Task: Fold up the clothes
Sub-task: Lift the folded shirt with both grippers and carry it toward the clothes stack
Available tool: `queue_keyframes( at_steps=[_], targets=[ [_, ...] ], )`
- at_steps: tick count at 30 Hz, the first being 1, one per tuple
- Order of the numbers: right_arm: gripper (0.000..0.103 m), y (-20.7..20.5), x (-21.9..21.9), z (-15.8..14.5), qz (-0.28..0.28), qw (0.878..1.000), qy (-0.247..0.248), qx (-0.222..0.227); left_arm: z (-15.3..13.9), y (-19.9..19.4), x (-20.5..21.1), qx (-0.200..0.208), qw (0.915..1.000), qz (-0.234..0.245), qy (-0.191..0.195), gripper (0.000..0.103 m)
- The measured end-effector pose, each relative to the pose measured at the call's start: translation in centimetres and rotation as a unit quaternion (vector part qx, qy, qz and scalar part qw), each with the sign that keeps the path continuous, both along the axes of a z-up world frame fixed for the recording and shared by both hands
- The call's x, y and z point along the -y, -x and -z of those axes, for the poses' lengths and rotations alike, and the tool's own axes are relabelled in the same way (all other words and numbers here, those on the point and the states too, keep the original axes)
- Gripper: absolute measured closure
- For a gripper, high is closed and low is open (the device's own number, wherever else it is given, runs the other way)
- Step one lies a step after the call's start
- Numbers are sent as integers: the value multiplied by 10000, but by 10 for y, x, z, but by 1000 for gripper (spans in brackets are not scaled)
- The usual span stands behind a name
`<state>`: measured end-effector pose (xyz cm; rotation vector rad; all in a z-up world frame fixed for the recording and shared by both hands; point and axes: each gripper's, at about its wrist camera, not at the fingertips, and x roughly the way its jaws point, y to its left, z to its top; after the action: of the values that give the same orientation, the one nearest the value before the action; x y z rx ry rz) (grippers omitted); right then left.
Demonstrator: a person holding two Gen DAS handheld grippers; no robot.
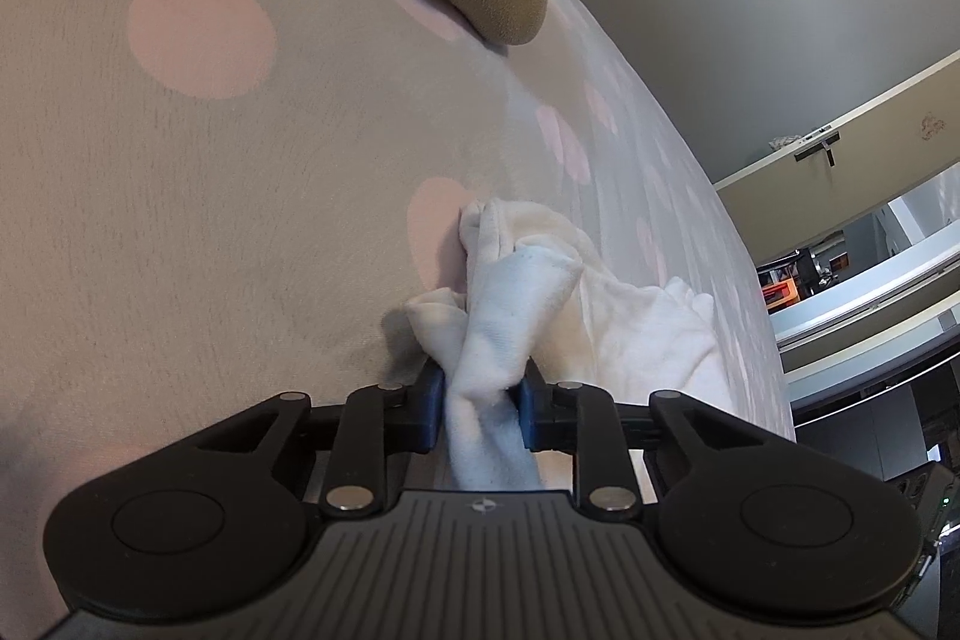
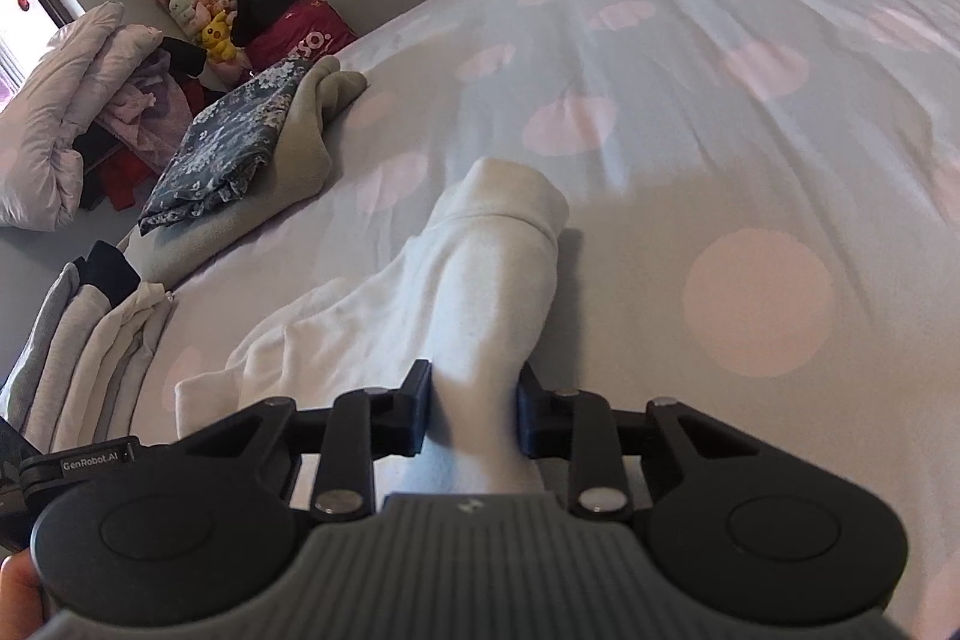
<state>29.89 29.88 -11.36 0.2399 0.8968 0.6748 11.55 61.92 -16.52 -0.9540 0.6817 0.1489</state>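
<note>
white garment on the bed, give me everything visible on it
The white garment looks like soft knit or fleece, plain, with no print visible. It lies crumpled on the polka-dot bedspread, not yet folded flat. The left gripper is shut on a twisted bunch of it, and the right gripper is shut on another part, whose far end folds over like a cuff. Loose fabric spreads between and beside them. Its type cannot be told.

White garment (image 2: 480, 280). Pale grey-lilac bedspread (image 2: 720, 130) with big pink dots. Far left, a dark blue floral cloth (image 2: 228, 148) lies on a beige one (image 2: 306, 142). Black grippers, blue pads (image 1: 429, 412).
</note>
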Motion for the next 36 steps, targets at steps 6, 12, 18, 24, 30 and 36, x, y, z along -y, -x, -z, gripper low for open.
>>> queue_keyframes(
  at_steps=[6, 12, 18, 24, 30, 36],
  targets=[
    [74, 18, -5, -30, -163, 9991, 20, 398, -19, 11, 1, 331, 9993, -20, -151, 86],
    [74, 44, -11, -65, -401, 9952, -53, 893, -43, 30, 1, 699, 9969, -216, -289, 87],
    [74, 69, -16, -102, -598, 9897, -199, 1288, -83, 60, 6, 1230, 9888, -615, -583, 87],
    [74, 92, -28, -145, -867, 9814, -368, 1673, -125, 88, 1, 1571, 9797, -926, -829, 87],
    [74, 116, -50, -185, -1188, 9716, -718, 1914, -179, 126, -23, 1710, 9731, -983, -1191, 87],
    [74, 140, -85, -219, -1550, 9607, -1193, 1969, -244, 163, -57, 1649, 9662, -953, -1740, 87]
  ],
)
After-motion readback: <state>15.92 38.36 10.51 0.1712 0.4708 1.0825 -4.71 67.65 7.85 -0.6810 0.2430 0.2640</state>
